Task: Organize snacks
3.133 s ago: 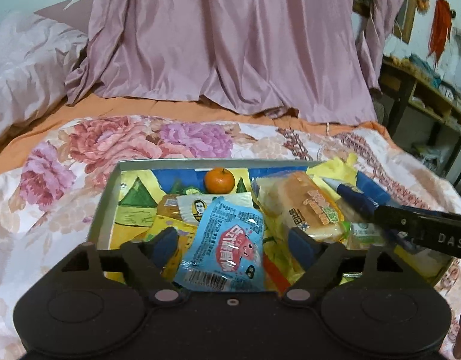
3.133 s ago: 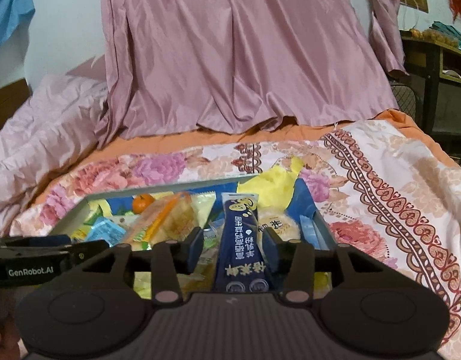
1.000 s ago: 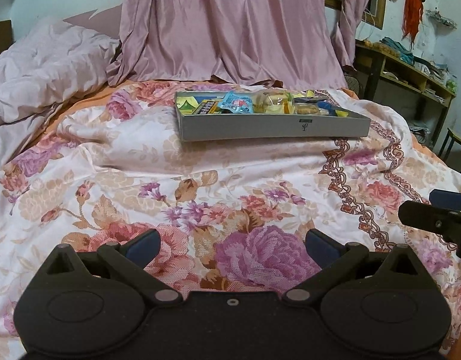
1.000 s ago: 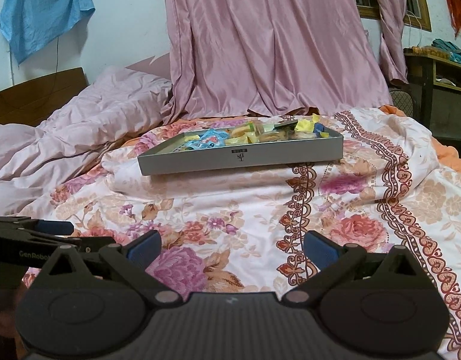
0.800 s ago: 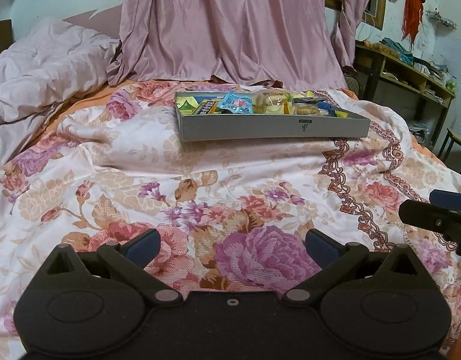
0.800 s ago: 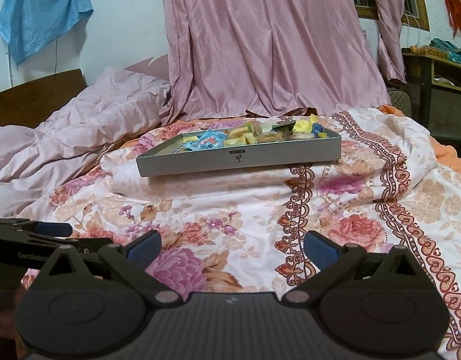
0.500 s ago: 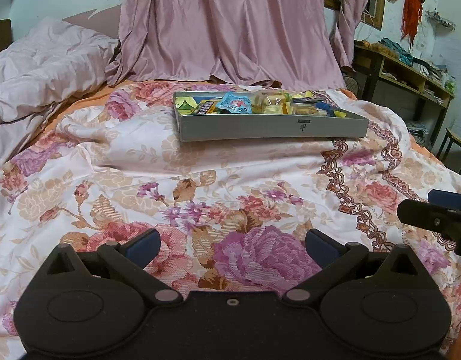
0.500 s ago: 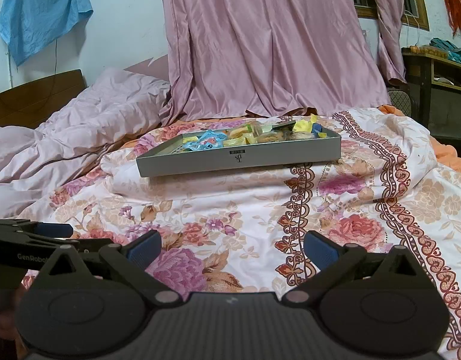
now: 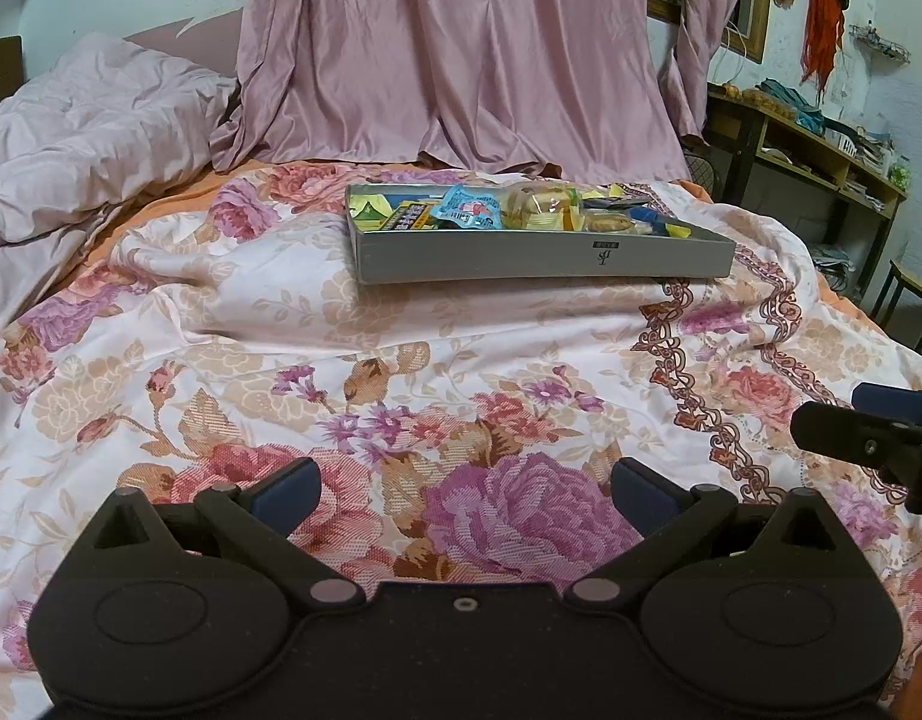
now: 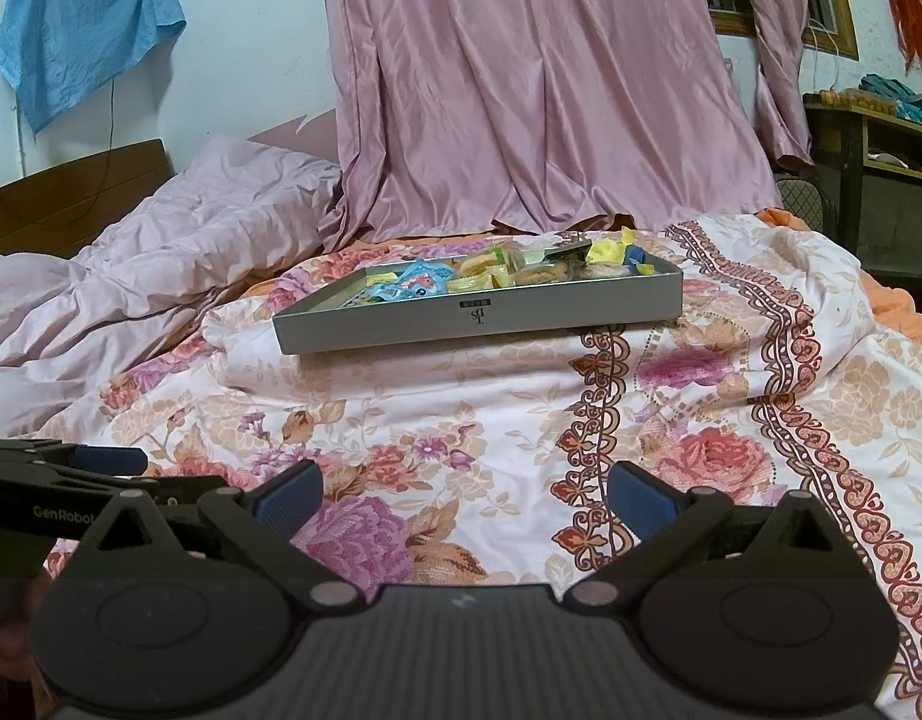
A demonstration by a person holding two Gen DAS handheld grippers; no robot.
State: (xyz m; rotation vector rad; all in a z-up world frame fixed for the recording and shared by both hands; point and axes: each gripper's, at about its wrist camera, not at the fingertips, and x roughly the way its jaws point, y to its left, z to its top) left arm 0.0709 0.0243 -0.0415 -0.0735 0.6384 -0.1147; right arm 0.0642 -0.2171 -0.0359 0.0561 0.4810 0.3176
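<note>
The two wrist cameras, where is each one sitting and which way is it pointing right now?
Left wrist: rides the open left gripper low over the floral quilt, facing the grey snack box; the right gripper shows at its right edge.
Right wrist: rides the open right gripper, same heading; the left gripper shows at its left edge.
Shared: box, quilt, pink curtain.

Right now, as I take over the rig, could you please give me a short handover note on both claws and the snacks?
Left claw: open, empty, over the floral quilt, well short of the box.
Right claw: open, empty, beside it over the same quilt.
Snacks: all visible ones lie in the grey box further up the bed, including the blue packet and the wrapped bread. None show loose on the quilt.
Done: snacks gathered in the box.
Left: apparently nothing to collect; whether the box needs tidying cannot be judged from here.
</note>
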